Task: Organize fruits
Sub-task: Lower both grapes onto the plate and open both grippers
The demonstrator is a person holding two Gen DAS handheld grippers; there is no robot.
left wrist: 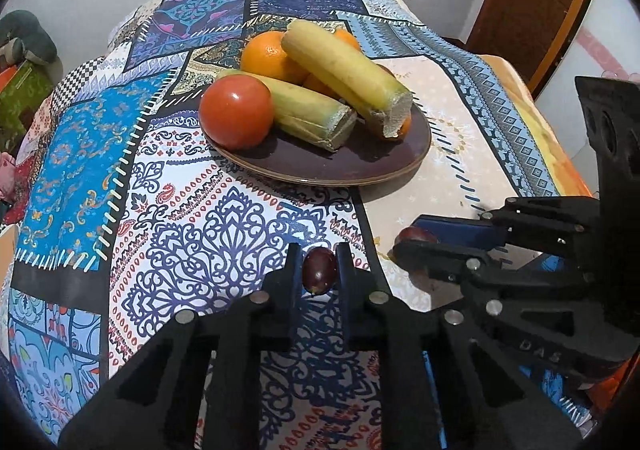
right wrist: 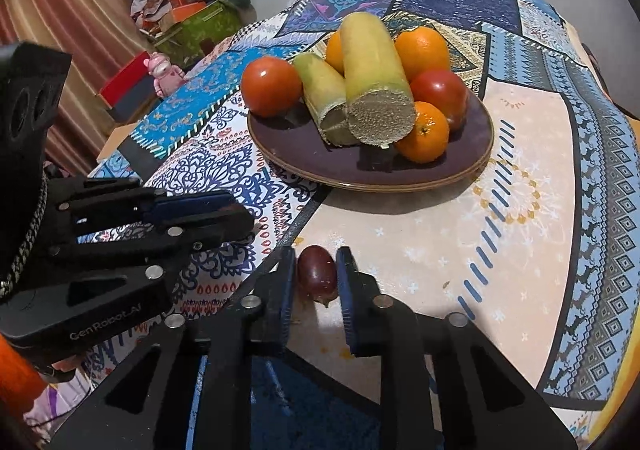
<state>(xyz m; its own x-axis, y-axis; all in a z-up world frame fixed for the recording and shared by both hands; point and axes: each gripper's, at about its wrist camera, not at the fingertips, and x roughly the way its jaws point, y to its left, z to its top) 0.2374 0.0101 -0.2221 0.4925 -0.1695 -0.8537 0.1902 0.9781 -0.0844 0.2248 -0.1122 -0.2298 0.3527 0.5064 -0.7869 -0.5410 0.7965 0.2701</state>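
Grape (left wrist: 319, 270) between left tool (left wrist: 317, 270) fingers

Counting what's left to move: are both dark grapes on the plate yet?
No. Each grape sits between gripper fingers over the tablecloth, short of the plate.

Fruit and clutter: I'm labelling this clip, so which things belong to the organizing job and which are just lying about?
Job:
left gripper with dark grape
right gripper with second grape
brown plate
tomatoes
oranges
bananas

Lying about:
pink toy
patterned tablecloth
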